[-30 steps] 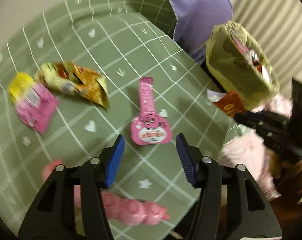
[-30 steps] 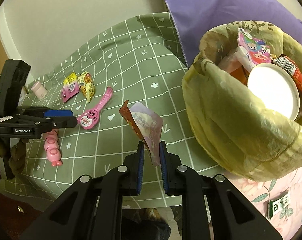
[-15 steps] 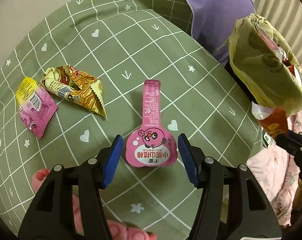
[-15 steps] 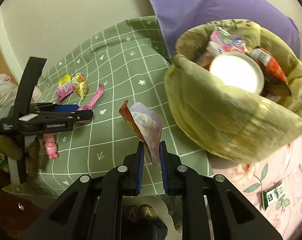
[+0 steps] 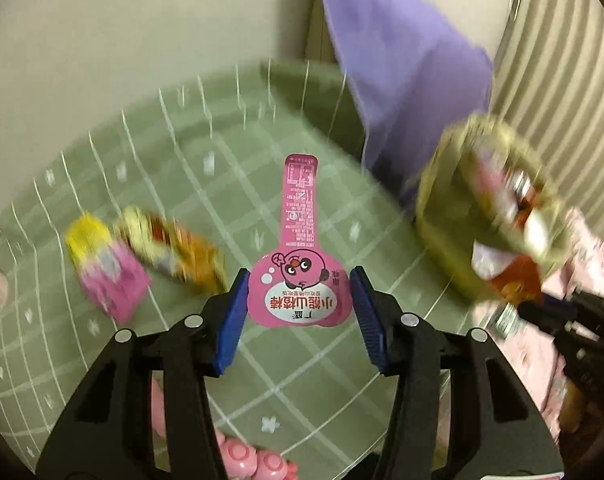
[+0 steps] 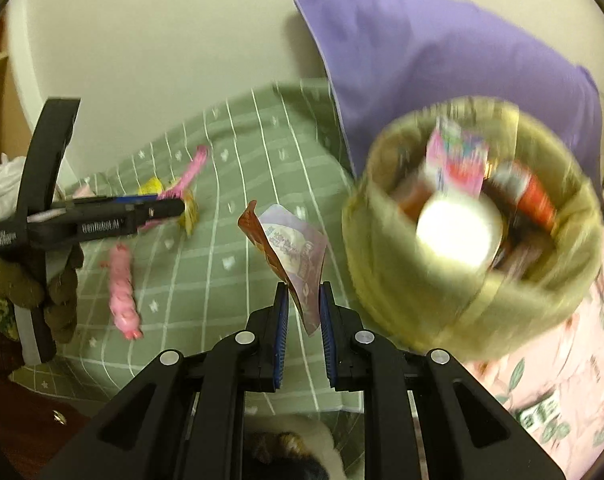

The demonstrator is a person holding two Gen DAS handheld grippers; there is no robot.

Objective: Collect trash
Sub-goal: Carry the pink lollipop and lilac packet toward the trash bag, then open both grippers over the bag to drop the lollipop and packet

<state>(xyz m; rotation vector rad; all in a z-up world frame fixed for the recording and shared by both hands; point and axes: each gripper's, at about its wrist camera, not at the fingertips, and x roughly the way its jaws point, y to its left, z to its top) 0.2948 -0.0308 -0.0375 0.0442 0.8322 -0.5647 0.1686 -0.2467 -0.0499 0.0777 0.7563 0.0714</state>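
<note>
The yellow-green trash bag (image 6: 473, 320) sits on the bed. The left gripper (image 5: 298, 304) has just closed its jaws on the pink lollipop wrapper (image 5: 298, 248), now lifted off the green blanket (image 5: 262, 360). The right gripper (image 6: 303, 320) stays clenched on the torn snack packet (image 6: 292, 256).

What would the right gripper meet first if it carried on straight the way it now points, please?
Probably the green checked cloth, left of the trash bag. The right gripper, shut on a wrapper, aims there, though depth is unclear.

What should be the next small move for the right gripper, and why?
Probably carry the crumpled wrapper over the open yellow-green bag and release it. The right gripper is shut on it, and the bag, already holding trash, sits just to its right.
</note>
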